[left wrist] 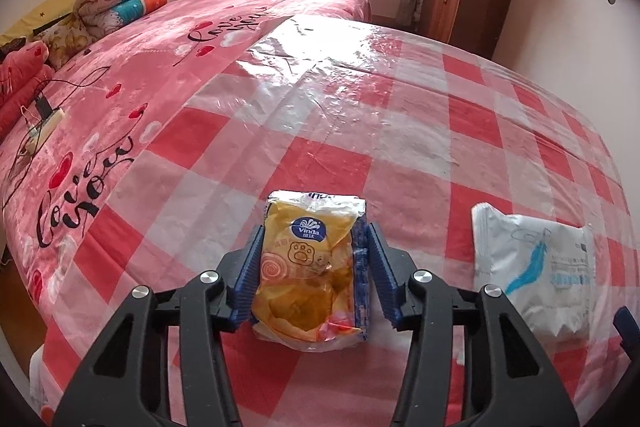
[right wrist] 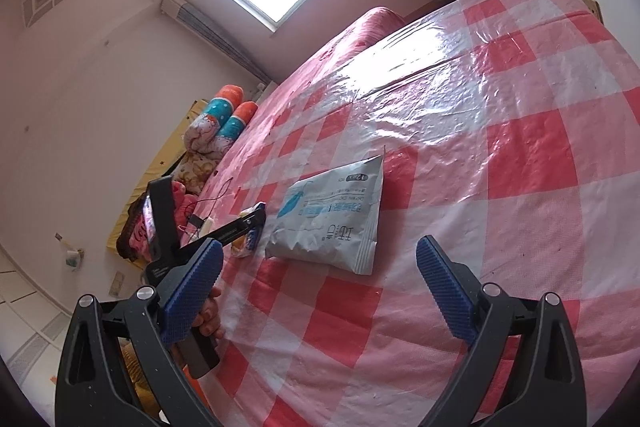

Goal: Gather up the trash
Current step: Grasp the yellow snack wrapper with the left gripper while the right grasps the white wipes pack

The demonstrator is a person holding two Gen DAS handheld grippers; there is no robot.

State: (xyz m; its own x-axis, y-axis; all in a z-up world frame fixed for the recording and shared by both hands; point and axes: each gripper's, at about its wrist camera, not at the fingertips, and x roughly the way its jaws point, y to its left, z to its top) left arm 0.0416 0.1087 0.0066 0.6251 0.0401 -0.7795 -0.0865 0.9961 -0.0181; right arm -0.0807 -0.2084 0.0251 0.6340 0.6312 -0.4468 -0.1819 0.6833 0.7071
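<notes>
A: Anything hard to read on your side?
B: Your right hand is out of view; your left hand is half hidden behind a pad.

A: Left tongs?
B: Your left tongs are partly closed, pads against the yellow pack on the cloth.

A: Right tongs?
B: Your right tongs are wide open and empty, with the white pouch just ahead, beside the pack.
</notes>
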